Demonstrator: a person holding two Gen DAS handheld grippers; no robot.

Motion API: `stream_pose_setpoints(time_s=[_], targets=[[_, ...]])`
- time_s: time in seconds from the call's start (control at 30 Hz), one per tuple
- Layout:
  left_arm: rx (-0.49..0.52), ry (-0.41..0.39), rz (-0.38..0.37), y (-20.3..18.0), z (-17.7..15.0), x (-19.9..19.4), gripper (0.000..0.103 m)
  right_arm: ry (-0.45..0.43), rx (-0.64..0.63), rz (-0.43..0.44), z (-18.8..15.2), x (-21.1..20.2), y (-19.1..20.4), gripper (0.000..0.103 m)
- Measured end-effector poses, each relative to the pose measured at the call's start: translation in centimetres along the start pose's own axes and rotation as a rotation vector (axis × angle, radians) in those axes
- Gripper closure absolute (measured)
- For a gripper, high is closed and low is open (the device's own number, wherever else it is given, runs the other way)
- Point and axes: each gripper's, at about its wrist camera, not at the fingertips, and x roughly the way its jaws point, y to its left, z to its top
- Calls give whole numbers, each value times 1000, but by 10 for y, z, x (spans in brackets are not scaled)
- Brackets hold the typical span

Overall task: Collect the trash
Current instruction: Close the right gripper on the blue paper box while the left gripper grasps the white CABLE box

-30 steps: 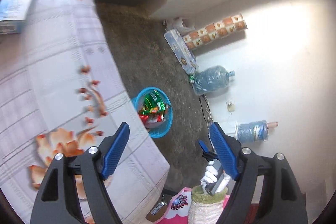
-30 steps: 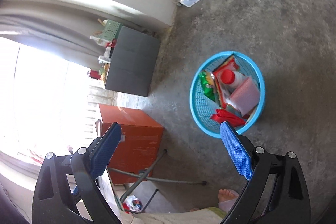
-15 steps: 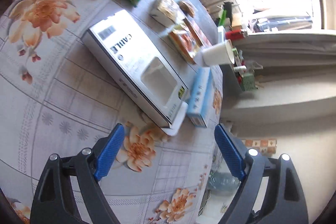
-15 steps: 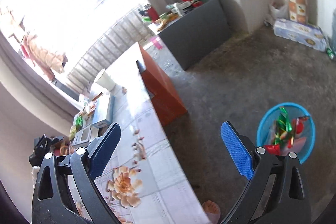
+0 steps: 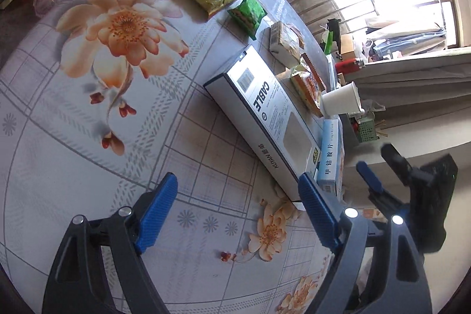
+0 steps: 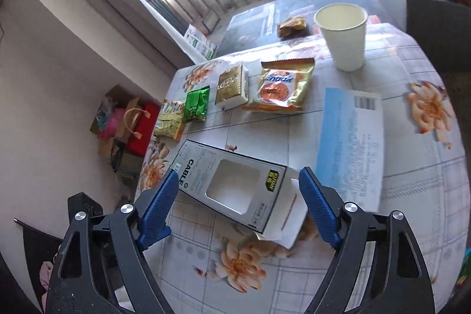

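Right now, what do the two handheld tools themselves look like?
Both match. The left tool and right tool each have two black, angular arms with triangular cut-outs and silver round bolt heads. Each arm ends in a blue, ribbed pad. No cables, labels or sleeves show. In the left view, the right tool's black body appears too.

Both wrist views above table [image 5: 73, 137], sharing cable box [image 6: 232, 190].
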Motion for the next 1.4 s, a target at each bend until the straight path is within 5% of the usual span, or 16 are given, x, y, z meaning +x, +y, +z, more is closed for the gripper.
stream_pose_setpoints(time_s=[0.17,0.3,0.5,0.7,0.77,0.87,0.93,1.03,1.17,1.4], targets=[[91,-6,-19,5,3,-16,28,95,53,-83,31,76,1,34],[106,-11,-31,10,8,-22,29,127,20,-135,35,92,4,34],[107,-22,-33,19,15,-21,29,227,-40,-97,11,82,19,34],[73,-10,-49,19,13,-16,29,375,-35,69,-28,64,34,34],[74,-11,-49,18,11,-17,29,346,-48,73,-32,45,39,33],[88,-16,-47,15,6,-23,29,183,-98,-33,-17,4,36,22],[103,-21,-43,12,1,-28,29,81,-106,-198,-4,-14,23,17],[118,-27,-42,12,-8,-36,28,71,-76,-401,6,-11,-5,13],[137,-13,-30,15,-25,-42,28,166,-59,-492,-2,18,-33,11],[149,45,-30,22,-50,-41,28,173,-39,-407,-6,32,-25,8]])
